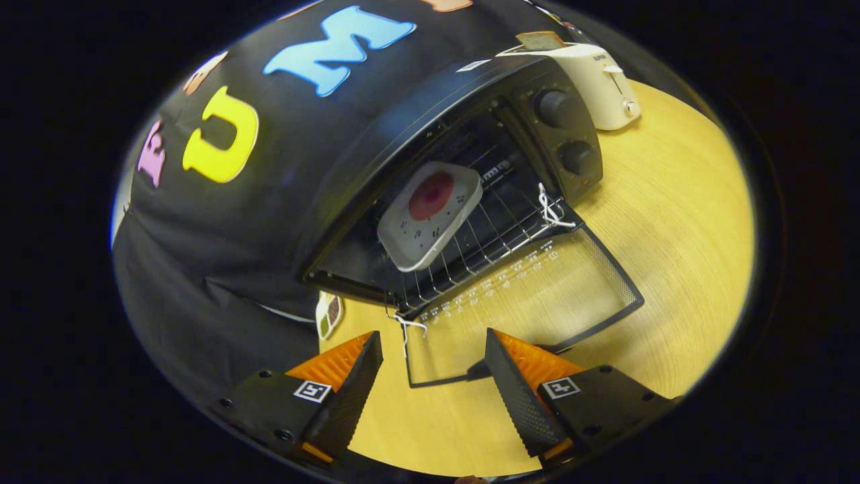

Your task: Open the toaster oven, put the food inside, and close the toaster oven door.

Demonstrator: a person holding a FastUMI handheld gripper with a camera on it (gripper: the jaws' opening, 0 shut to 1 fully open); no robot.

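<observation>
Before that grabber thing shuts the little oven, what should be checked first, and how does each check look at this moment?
1. Food is inside the oven: ok. The white plate with its red food sits on the wire rack in the toaster oven.
2. Plate is clear of the door's swing: looks ok, it lies well back on the rack.
3. Door position: the glass door is fully down, flat on the table, so closing is not yet done.
4. Gripper is free: ok, fingers open with nothing between them.
5. Door handle within reach: ok, it lies just ahead of the fingers, at the right finger's tip.
6. White strings at the door's hinges hanging free: cannot tell.
</observation>
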